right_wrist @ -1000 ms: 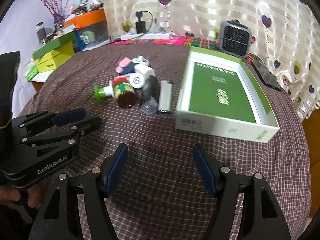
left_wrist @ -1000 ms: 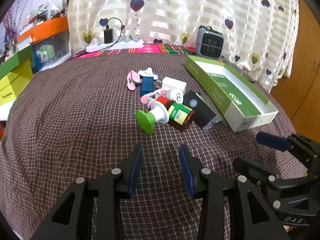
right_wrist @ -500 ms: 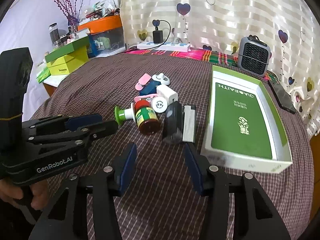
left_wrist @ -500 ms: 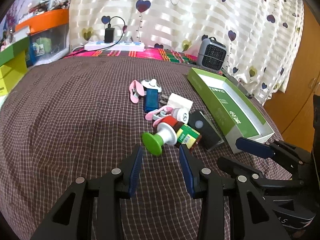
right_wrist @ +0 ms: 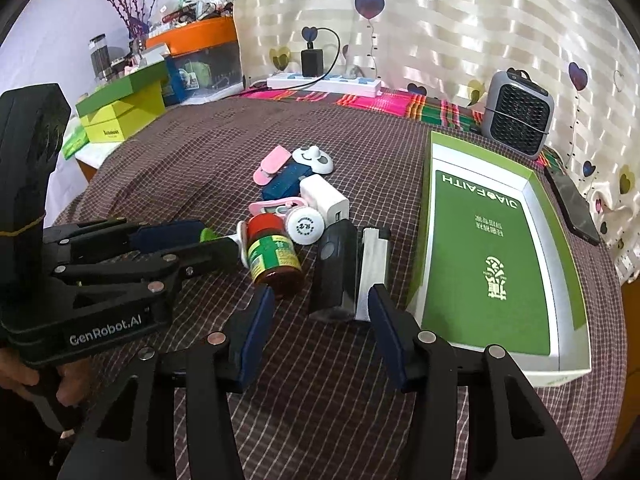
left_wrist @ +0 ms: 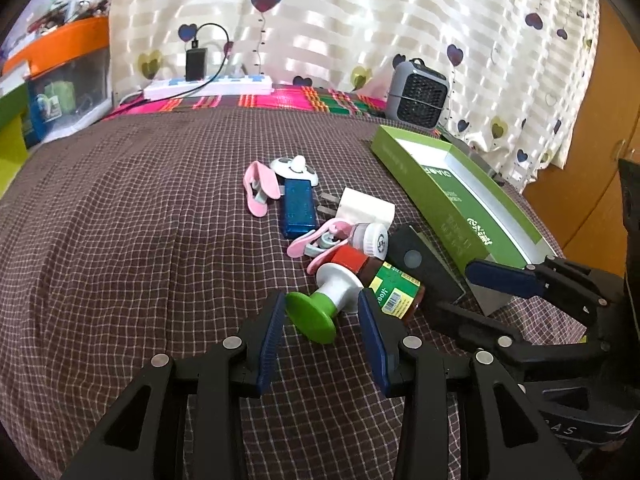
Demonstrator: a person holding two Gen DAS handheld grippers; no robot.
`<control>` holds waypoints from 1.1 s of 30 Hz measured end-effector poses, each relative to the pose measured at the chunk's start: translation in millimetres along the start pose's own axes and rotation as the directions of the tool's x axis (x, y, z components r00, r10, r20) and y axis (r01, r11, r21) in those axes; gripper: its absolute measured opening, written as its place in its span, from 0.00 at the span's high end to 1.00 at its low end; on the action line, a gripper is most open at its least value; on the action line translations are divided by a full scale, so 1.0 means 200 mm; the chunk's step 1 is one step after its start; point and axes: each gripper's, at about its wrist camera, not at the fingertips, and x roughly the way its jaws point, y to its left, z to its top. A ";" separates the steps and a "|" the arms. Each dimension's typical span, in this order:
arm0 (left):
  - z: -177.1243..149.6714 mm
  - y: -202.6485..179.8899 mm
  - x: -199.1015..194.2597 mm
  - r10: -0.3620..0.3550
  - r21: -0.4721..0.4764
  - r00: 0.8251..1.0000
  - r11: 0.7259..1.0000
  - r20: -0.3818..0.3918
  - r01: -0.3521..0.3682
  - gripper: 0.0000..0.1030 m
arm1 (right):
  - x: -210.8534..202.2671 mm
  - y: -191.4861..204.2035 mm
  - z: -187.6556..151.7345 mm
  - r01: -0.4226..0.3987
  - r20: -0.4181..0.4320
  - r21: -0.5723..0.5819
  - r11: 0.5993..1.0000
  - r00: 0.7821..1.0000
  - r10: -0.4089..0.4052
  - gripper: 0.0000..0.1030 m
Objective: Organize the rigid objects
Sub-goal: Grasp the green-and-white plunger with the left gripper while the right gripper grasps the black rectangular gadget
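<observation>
A pile of small objects lies on the checked cloth. In it, a green-and-white plunger-shaped piece (left_wrist: 320, 304) lies between the fingers of my open left gripper (left_wrist: 320, 312), and the pads do not touch it. Behind it lie a red-lidded jar (left_wrist: 394, 288), a white-capped bottle (left_wrist: 370, 240), a white charger (left_wrist: 366, 208), a blue box (left_wrist: 298, 208) and pink clips (left_wrist: 260, 190). My right gripper (right_wrist: 320, 304) stands open just short of a black device (right_wrist: 334, 272) and a white block (right_wrist: 374, 268). The open green box (right_wrist: 496, 248) lies to the right.
A grey heater (right_wrist: 516, 120) and a dark phone (right_wrist: 572, 204) sit beyond the green box. At the back is a power strip (right_wrist: 324, 80) with a plugged charger. Stacked green boxes (right_wrist: 120, 108) and an orange-lidded bin stand at the left edge.
Both grippers have moved forward to the pile. The right jaws have narrowed. The green-and-white piece now lies between the left fingers, and the black device is just ahead of the right ones.
</observation>
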 end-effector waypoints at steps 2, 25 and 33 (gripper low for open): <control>0.01 0.01 0.01 -0.009 0.002 1.000 1.000 -0.003 0.009 0.64 | 0.02 0.00 0.01 0.006 -0.012 -0.007 1.000 1.000 -0.006 0.51; -0.03 0.10 0.00 -0.079 -0.076 0.997 0.994 -0.018 0.078 0.69 | 0.12 0.03 0.04 0.000 -0.076 -0.044 0.999 0.997 -0.003 0.66; -0.02 0.07 0.04 -0.063 -0.042 0.996 0.997 -0.055 0.061 0.69 | 0.17 0.02 0.08 0.035 -0.112 -0.032 0.999 0.993 -0.038 0.66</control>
